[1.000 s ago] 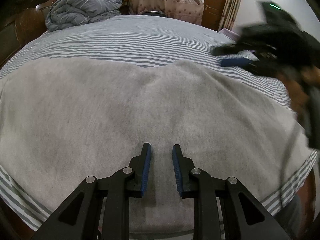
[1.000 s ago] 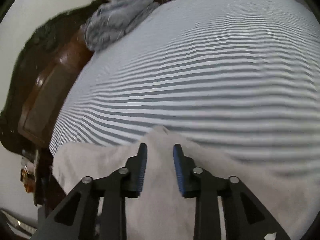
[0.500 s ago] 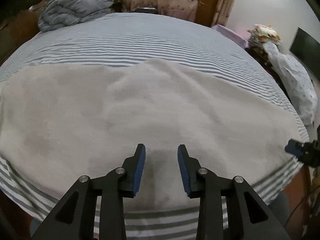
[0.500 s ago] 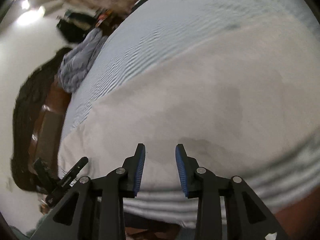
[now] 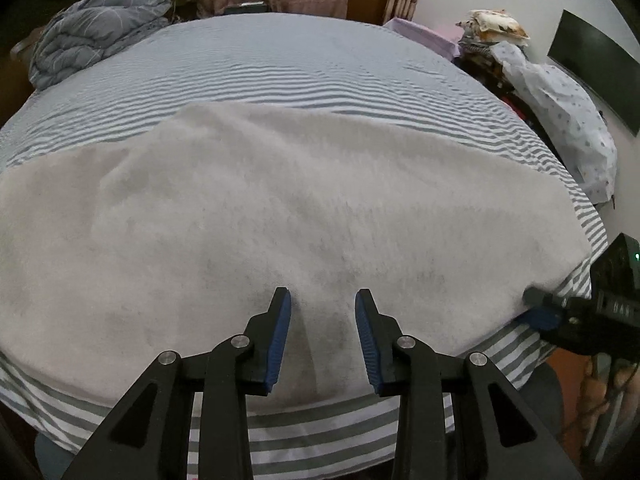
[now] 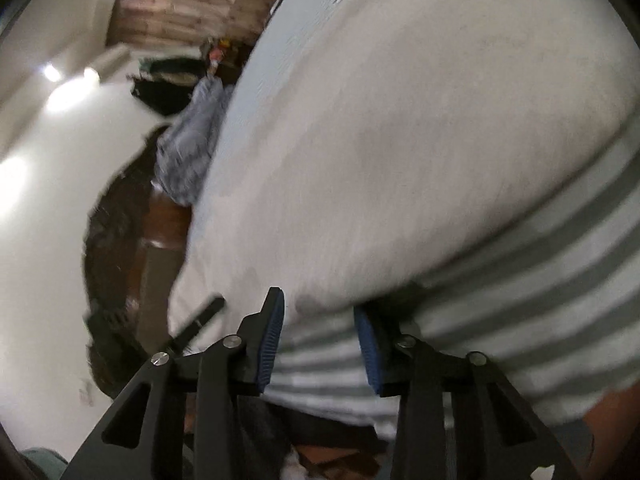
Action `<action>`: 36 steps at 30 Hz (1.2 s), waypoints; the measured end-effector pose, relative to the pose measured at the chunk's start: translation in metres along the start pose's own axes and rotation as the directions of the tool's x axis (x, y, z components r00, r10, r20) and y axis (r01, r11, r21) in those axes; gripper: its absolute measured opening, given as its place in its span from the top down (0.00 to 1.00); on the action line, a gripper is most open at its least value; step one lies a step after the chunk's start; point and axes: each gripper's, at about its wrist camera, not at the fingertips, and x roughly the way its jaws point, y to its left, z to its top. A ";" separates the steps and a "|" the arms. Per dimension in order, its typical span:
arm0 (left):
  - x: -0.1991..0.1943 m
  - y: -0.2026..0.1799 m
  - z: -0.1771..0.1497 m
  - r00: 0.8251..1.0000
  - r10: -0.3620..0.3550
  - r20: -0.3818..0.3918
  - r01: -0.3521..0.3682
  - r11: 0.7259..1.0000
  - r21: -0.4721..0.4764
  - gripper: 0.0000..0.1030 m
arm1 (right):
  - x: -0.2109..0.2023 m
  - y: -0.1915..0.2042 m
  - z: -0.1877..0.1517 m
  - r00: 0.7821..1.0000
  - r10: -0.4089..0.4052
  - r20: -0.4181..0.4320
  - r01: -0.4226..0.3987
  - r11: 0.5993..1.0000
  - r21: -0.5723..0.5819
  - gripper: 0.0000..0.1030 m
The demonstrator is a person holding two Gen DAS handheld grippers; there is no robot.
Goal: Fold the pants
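Pants [image 5: 280,216] lie spread flat along the bed's [image 5: 320,80] near edge, seemingly not fully folded, with your left hand-held gripper [image 5: 323,334] parted and empty above them and your right hand-held gripper [image 6: 320,338] parted at their near-edge hem, gripping nothing yet.

Fuzzy matt fleece pants [image 5: 280,208] lie on a smooth striped cotton-like sheet [image 5: 304,76]; tongs [image 5: 322,336] matt black plastic.

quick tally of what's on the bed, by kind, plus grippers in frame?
Light grey pants, spread flat: 1
Blue-grey quilt, bunched at the far corner: 1
Grippers: 2, left gripper over the pants, right gripper at their near edge, both open
Total: 4
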 end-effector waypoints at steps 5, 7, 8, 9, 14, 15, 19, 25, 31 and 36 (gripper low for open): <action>0.006 0.000 -0.001 1.000 0.017 -0.026 -0.018 1.000 -0.024 0.66 | -0.022 -0.024 0.029 0.992 0.047 0.118 -0.054 0.997 0.057 0.71; 0.007 -0.004 0.002 0.999 0.029 -0.030 -0.029 0.999 -0.018 0.66 | -0.035 -0.036 0.038 0.985 0.071 0.160 -0.085 0.993 0.079 0.73; 0.007 -0.006 0.004 0.999 0.032 -0.033 -0.032 0.999 -0.015 0.66 | -0.047 -0.043 0.043 0.976 0.059 0.209 -0.078 0.993 0.087 0.74; 0.007 -0.007 0.003 0.999 0.033 -0.034 -0.034 0.999 -0.014 0.66 | -0.058 -0.049 0.047 0.967 0.051 0.251 -0.077 0.992 0.096 0.74; 0.014 -0.027 0.014 0.999 0.019 -0.033 -0.019 1.000 0.018 0.66 | -0.108 -0.081 0.071 0.912 -0.002 0.409 -0.069 0.985 0.160 0.74; 0.015 -0.032 0.015 0.999 0.017 -0.034 -0.016 1.000 0.027 0.66 | -0.115 -0.085 0.076 0.905 -0.017 0.424 -0.060 0.984 0.168 0.74; 0.023 -0.051 0.018 0.999 0.002 -0.046 0.000 0.999 0.051 0.66 | -0.129 -0.095 0.094 0.902 -0.017 0.432 -0.062 0.984 0.169 0.76; 0.032 -0.075 0.021 0.999 -0.012 -0.041 0.016 0.995 0.098 0.66 | -0.126 -0.085 0.104 0.909 -0.028 0.417 -0.020 0.994 0.111 0.89; 0.044 -0.072 0.023 0.999 -0.045 -0.020 0.046 0.996 0.079 0.66 | -0.133 -0.059 0.108 0.911 -0.014 0.413 -0.010 0.998 0.055 0.92; 0.043 -0.069 0.025 0.997 -0.074 -0.021 0.075 0.995 0.059 0.66 | -0.124 -0.008 0.112 0.928 0.043 0.371 -0.031 0.999 -0.039 0.93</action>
